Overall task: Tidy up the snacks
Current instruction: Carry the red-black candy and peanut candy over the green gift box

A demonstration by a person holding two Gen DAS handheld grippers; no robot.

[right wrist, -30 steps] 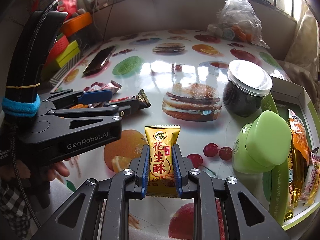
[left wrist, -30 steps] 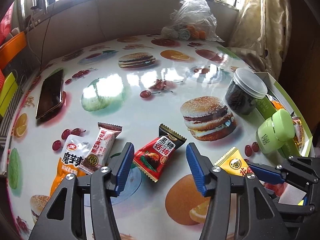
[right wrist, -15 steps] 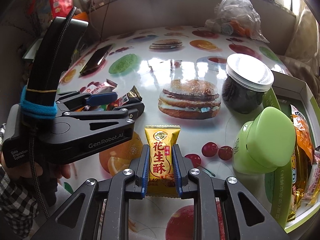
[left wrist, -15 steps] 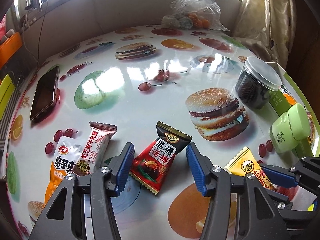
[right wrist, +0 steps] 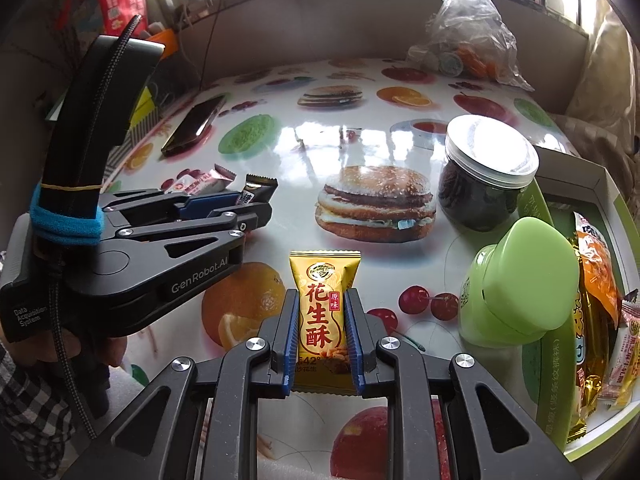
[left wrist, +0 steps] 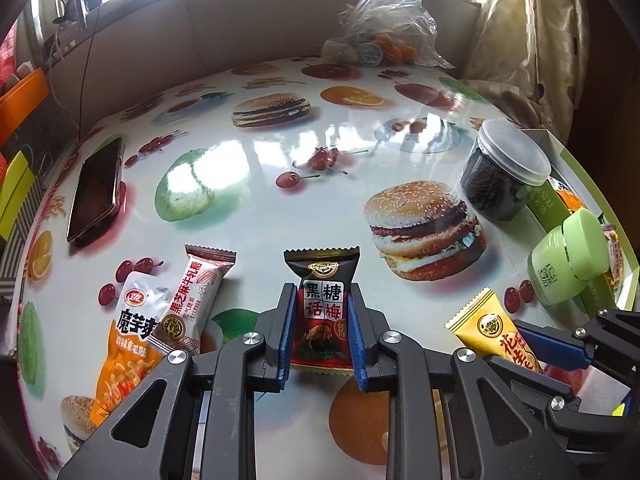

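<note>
A black and red plum candy packet [left wrist: 323, 280] lies on the food-print table between the blue pads of my left gripper [left wrist: 320, 300]. The jaws are closing and the pads press its two sides. In the right wrist view my right gripper [right wrist: 321, 300] is shut on a yellow peanut crisp packet [right wrist: 324, 276], which rests on the table. The left gripper [right wrist: 240, 204] appears there to the left, with the black packet's end [right wrist: 258, 186] poking out past its tips. The yellow packet [left wrist: 492, 328] also shows at the lower right of the left wrist view.
A white and red packet [left wrist: 192, 296] and an orange and white packet [left wrist: 128, 344] lie left of the left gripper. A dark-filled jar [left wrist: 500, 176], a green jar [left wrist: 568, 268] and a green-edged box [right wrist: 600, 184] holding snacks stand at the right. A phone [left wrist: 96, 192] lies far left, a plastic bag [left wrist: 384, 36] at the back.
The left gripper's jaws have closed from wide apart onto the black and red packet, which turned from slanted to straight between the pads. The right gripper has kept still on the yellow packet.
</note>
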